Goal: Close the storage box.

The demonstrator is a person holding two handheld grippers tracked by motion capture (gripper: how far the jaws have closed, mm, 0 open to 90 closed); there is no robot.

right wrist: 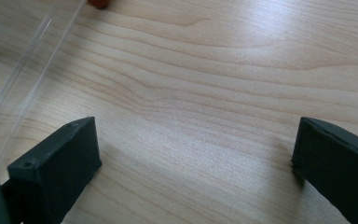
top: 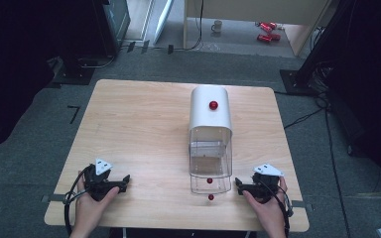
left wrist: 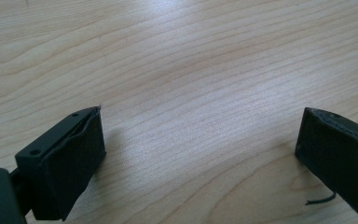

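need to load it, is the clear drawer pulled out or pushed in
Pulled out: the clear drawer sticks out of the white box toward the person.

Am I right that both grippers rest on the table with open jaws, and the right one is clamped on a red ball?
Not quite: the right gripper holds nothing. Its own view shows bare wood between wide-open jaws, and the high view shows the nearest red ball lying apart. The left gripper is open too.

The worktop point(top: 144, 129) lies bare over its whole left half, from the far edge to the near one, so a hand passes freely there. Right of the middle stands a white container point(top: 210, 111) with a clear drawer point(top: 210, 173) pulled out toward the near edge. A small red ball point(top: 211, 197) lies just before the drawer. Bare wood lies between the left claw point(top: 125, 179) and the drawer; the right claw point(top: 238, 184) sits just beside it.
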